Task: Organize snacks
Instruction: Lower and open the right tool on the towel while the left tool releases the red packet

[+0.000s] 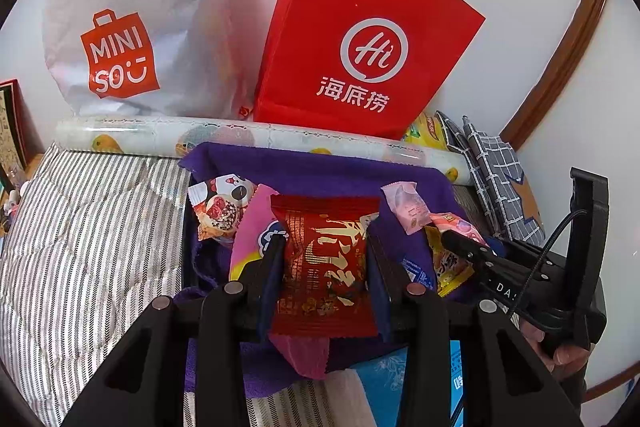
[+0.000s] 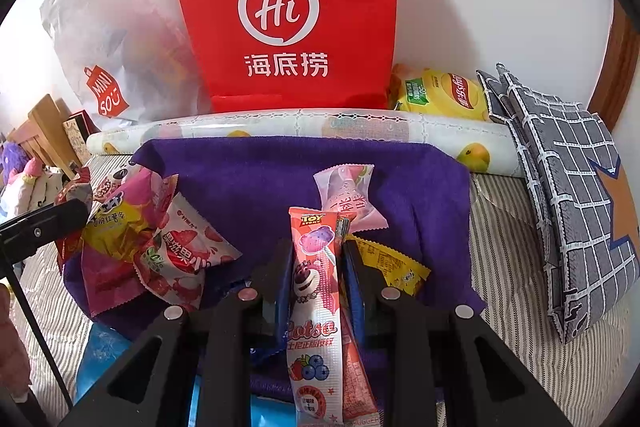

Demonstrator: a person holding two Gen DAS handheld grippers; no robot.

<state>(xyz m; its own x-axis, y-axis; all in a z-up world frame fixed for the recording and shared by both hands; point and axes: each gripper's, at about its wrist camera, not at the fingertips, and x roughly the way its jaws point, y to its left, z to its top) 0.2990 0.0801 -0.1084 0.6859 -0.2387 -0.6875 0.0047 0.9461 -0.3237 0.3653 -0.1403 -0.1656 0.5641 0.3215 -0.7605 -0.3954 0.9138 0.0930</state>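
Left gripper clamped on a red snack packet, held above a purple cloth strewn with other wrapped snacks. Right gripper closed narrowly on a long pink lollipop packet over the same cloth. Behind stand a red paper bag, a white plastic bag and a rolled printed sheet.

Two shopping bags stand at twelve o'clock: one red paper bag and one white plastic bag. One purple cloth lies at centre, one yellow chip bag at two o'clock.
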